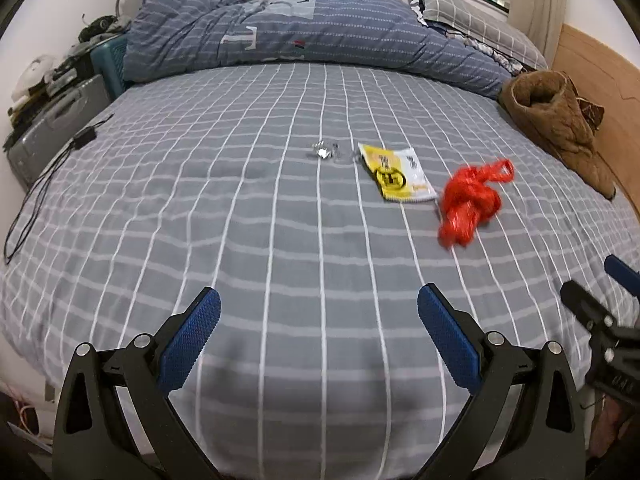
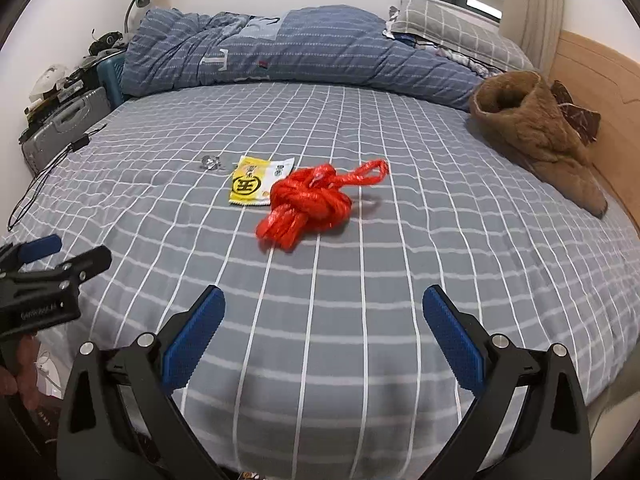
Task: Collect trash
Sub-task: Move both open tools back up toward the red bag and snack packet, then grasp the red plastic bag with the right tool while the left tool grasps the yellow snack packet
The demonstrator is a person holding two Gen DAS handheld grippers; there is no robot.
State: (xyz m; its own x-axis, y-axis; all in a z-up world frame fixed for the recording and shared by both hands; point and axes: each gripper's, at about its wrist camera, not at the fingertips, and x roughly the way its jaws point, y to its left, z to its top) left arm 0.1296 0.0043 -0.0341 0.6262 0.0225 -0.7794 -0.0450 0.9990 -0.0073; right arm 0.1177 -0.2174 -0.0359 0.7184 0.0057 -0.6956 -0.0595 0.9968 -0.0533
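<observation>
Three pieces of trash lie in the middle of the grey checked bed [image 1: 240, 220]: a knotted red plastic bag [image 1: 470, 202], a yellow and white snack wrapper [image 1: 396, 174] and a small crumpled clear wrapper [image 1: 326, 150]. The same red bag [image 2: 310, 204], snack wrapper [image 2: 256, 184] and clear wrapper [image 2: 210, 163] show in the right wrist view. My left gripper [image 1: 319, 300] is open and empty above the bed's near part, well short of the trash. My right gripper [image 2: 324, 298] is open and empty, a little short of the red bag. Each gripper shows at the edge of the other's view.
A rolled blue striped duvet [image 1: 320, 32] and a checked pillow [image 1: 472, 16] lie at the far side. A brown fleece garment [image 1: 560, 120] lies at the right by the wooden headboard [image 1: 600, 80]. A black cable [image 1: 48, 176] runs along the left edge, beside a grey case [image 1: 56, 124].
</observation>
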